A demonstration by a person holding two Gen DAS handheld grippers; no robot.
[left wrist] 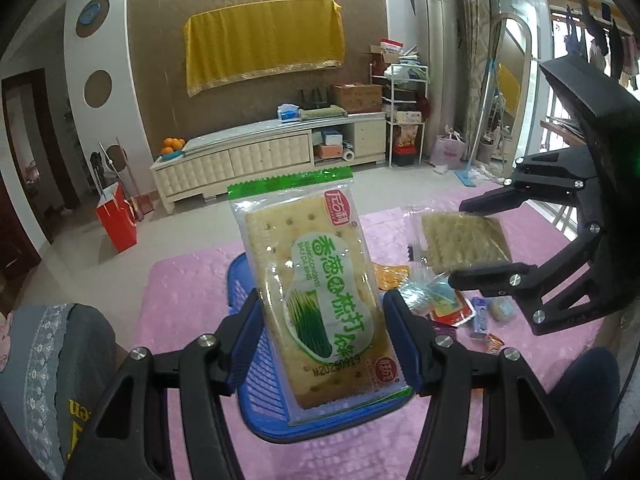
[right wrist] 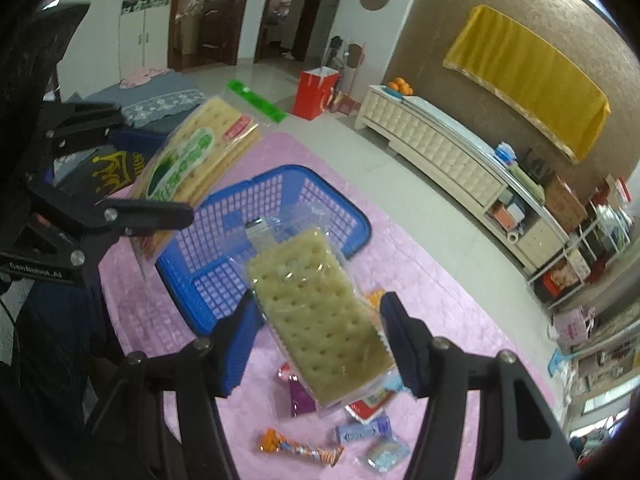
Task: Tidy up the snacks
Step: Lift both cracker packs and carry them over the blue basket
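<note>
frame: both the left gripper [left wrist: 320, 340] and the right gripper [right wrist: 316, 344] are built of matte black angular plastic linkages
pads: ribbed blue pads [left wrist: 244, 344] are fitted inside the fingers
screws: round silver screw heads [left wrist: 138, 354] are set at the pivots
marking: white lettering [right wrist: 36, 275] is printed on the left gripper's black body, seen from the right wrist
clothing: dark blue fabric [left wrist: 584, 400] is seen behind the grippers
</note>
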